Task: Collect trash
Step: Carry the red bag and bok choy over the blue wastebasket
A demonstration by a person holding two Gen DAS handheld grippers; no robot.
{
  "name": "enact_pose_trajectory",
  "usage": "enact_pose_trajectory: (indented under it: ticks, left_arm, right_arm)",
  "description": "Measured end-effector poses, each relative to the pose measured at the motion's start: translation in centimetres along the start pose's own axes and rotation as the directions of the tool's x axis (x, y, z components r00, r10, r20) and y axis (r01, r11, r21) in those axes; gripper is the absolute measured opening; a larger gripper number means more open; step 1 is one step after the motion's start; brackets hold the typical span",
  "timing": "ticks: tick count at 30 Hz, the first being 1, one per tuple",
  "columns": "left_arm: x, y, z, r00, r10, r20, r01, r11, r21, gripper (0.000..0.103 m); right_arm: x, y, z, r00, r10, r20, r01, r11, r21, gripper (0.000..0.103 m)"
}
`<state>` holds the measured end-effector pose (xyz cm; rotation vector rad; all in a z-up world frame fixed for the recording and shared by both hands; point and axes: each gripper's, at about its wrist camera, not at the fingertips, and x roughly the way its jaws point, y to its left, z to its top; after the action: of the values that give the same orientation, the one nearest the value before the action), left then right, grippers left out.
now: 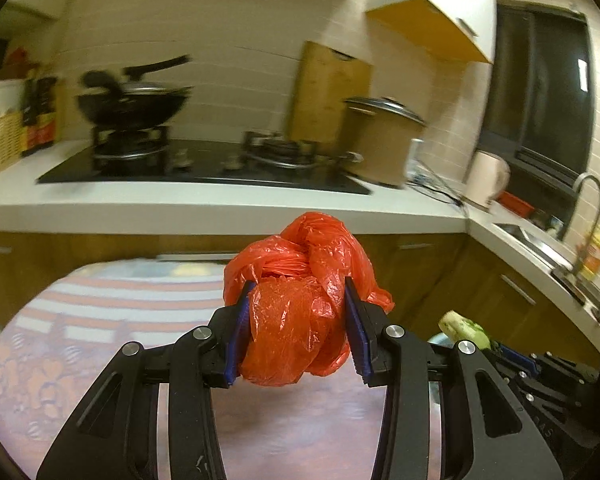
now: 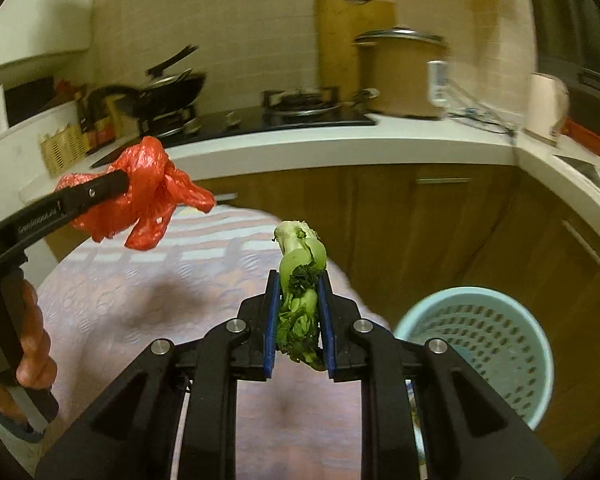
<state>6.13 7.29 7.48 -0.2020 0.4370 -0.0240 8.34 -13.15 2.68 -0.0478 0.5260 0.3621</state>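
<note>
1. Left wrist view: the left gripper [image 1: 300,332] is clamped on a knotted red plastic bag [image 1: 300,304], held in the air above the patterned table [image 1: 100,320].
2. Right wrist view: the right gripper [image 2: 299,320] is closed on a wilted green vegetable stalk [image 2: 300,280], whose long axis runs forward along the fingers, cut end outward.
3. A pale blue perforated bin [image 2: 476,344] stands on the floor, low and to the right of the right gripper, beside the table edge.
4. Judged from this, the right hand is nearer the bin; the left, holding the bag well to the left, would have to cross over the table to reach it.
</note>
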Motion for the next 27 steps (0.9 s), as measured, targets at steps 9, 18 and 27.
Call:
enact_pose_trajectory:
  ticks: [9,18,27]
  left_arm:
    - [3.5,-9.4,-1.4,0.991,-0.118,-0.07,0.124,0.989,0.086,0.04]
    - [7.8,-16.7,-3.8,0.96,-0.21,-0.186,0.236,0.963,0.127,0.042]
    - [12.1,-20.9,-7.7,0.913,-0.258,-0.316,0.309,0.943,0.123,0.059]
  right_arm:
    - [-2.6,-7.5,-0.7,0.994,-0.106,0.039,0.101,0.989,0.11,0.016]
    - [-2.4,-14.7,-3.4,0.983,-0.18,-0.017,0.179,0.955,0.238,0.016]
    - [0.1,-18.4,-6.5,0.958,-0.239,-0.161,0.274,0.926,0.26,0.02]
